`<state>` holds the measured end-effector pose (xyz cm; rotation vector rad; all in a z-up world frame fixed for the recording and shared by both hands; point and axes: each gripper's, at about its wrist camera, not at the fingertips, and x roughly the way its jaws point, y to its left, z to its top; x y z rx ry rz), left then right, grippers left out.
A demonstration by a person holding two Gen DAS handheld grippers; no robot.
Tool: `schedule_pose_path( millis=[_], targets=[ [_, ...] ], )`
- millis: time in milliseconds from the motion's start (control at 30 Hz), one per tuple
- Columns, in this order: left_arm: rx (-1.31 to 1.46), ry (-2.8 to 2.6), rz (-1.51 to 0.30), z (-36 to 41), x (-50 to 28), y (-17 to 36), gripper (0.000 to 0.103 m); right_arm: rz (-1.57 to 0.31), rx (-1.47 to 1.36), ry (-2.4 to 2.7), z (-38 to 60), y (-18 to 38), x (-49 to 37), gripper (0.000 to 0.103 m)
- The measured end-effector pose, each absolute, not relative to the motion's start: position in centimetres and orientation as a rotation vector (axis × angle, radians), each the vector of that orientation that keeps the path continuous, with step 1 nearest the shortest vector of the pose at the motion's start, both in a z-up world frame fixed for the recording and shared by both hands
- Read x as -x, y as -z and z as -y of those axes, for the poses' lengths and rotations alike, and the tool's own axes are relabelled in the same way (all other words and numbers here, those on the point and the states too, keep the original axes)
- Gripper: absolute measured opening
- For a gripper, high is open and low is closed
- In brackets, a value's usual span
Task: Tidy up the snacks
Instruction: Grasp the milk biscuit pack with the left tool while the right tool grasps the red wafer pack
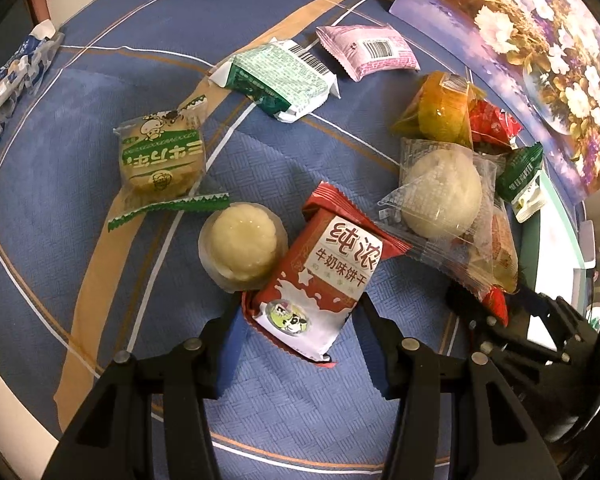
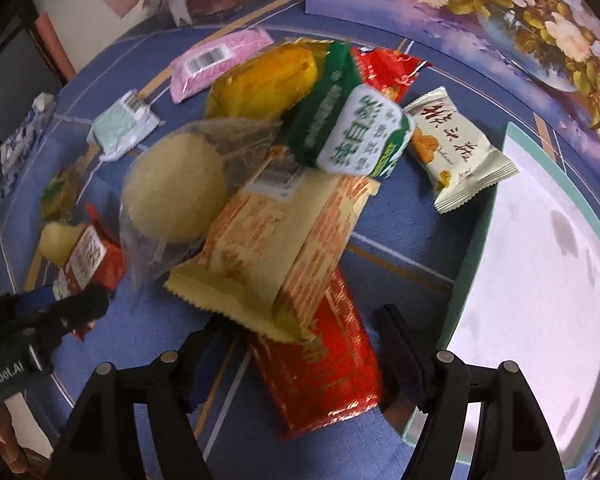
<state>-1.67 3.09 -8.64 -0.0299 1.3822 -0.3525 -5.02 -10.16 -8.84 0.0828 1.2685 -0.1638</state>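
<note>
The left tongs (image 1: 300,320) grip the lower end of a red-and-white milk biscuit packet (image 1: 324,280), one pad on each side of it, just above the blue patterned cloth (image 1: 100,280) covering the counter. A pale round jelly cup (image 1: 242,246) lies touching that packet's left edge. The right tongs (image 2: 308,344) stand wide, their pads clear of the long red wrapper (image 2: 324,368) lying between them. Resting across that wrapper's far end is a cream-and-orange packet (image 2: 284,240), with a clear-wrapped pale round cake (image 2: 176,192) against its left side. Past these, a green-and-white packet (image 2: 352,128) sits on the heap, over a yellow-orange wrapped snack (image 2: 260,80) and a red packet (image 2: 384,68). To the right, a white packet (image 2: 456,152) lies beside a white tray with a green rim (image 2: 512,128). Farther off lie a pale green packet (image 2: 120,124) and a pink packet (image 2: 216,60).
</note>
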Motion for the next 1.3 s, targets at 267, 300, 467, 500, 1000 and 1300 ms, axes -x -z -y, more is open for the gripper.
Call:
schedule_pose_path(
  millis=[267,300,467,500,1000,1300],
  targets=[
    [0.049,0.363,-1.375,-3.8,1.3,8.1,0.055,-1.287,-0.088,0.165,7.4,9.3,4.7,0.064],
    [0.050,0.362,-1.373,-3.9,1.3,8.0,0.055,-1.286,-0.088,0.170,7.0,9.3,4.7,0.060],
    [0.052,0.375,-1.362,-4.2,1.5,7.7,0.060,-1.283,-0.092,0.202,6.0,9.3,5.3,0.054],
    [0.045,0.374,-1.361,-4.2,1.5,7.8,0.060,-1.283,-0.093,0.207,6.4,8.9,6.4,0.053],
    [0.015,0.372,-1.345,-4.6,2.2,7.4,0.055,-1.321,-0.111,0.250,3.3,8.6,13.3,0.050],
    [0.005,0.371,-1.335,-4.9,3.1,7.3,0.055,-1.322,-0.147,0.270,3.0,9.1,14.4,0.052]
  ],
)
